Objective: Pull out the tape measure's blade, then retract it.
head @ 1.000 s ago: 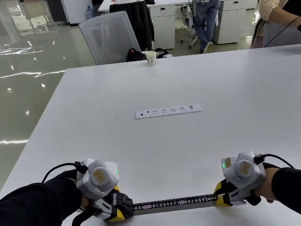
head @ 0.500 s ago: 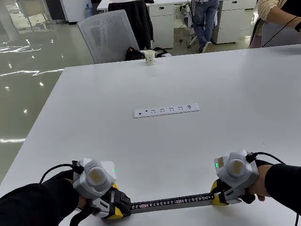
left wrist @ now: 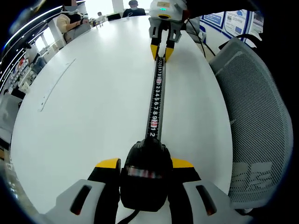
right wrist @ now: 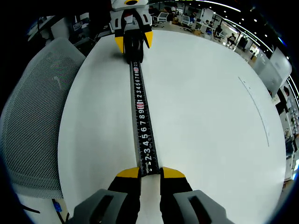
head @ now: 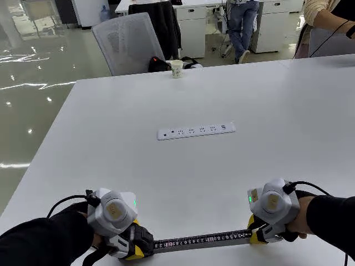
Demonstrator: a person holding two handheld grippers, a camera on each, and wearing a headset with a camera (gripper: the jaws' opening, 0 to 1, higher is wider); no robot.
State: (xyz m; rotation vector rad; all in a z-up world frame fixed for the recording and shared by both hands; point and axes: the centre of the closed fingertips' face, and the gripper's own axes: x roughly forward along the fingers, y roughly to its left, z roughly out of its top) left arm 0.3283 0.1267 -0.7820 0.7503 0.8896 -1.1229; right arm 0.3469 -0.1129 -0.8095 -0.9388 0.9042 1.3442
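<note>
Right now the blade (head: 199,241) is drawn out along the near edge of the desk (head: 166,94), low over it or on it, can't tell which. Its long axis runs left-right, straight from one gripper to the other.

The case (left wrist: 145,175) is at the blade's left end, held by the left gripper (head: 137,250). The fingers (left wrist: 108,163) clamp it from both sides, and the blade mouth points at the right gripper (right wrist: 149,172). That gripper has the tip end, its fingers (right wrist: 174,173) pinched nearly together on the blade. The end hook is hidden between them.

The blade looks taut and straight, with no sag or kink visible. Both grippers are in line with it, well apart.

My read is that the pull-out is done or close to done, and the retract is next. That move runs along the same axis: the tip end goes back toward the case, so the right gripper travels left while the left just holds the case steady. Going off-axis risks a buckled blade.

Further out, a power strip (head: 197,131) lies mid-desk, well clear. A cup (head: 177,68) stands at the far edge, with a chair (head: 130,41) behind it.
</note>
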